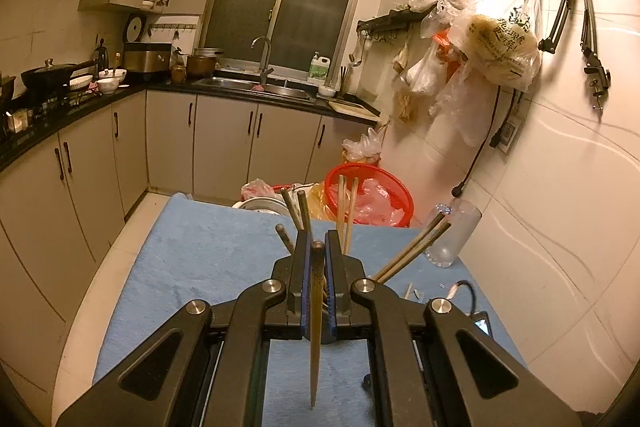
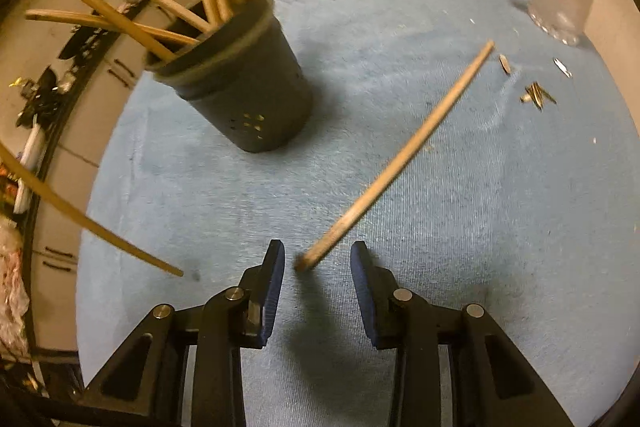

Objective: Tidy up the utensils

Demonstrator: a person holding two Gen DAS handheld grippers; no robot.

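Bamboo chopstick (image 2: 396,155): loose on blue cloth (image 2: 460,247), running toward 1 o'clock from right gripper (image 2: 317,269), part-open, untouched. Light, stiff, slippery; grip mid-shaft. Left gripper (image 1: 318,247) clamped on another chopstick (image 1: 316,327).

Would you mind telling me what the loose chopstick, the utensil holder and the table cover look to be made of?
Loose chopstick: probably bamboo or wood, matte tan, no shine. Utensil holder: likely dark plastic, smooth wall with punched holes. Table cover: blue fabric, soft ribbed nap like towelling.
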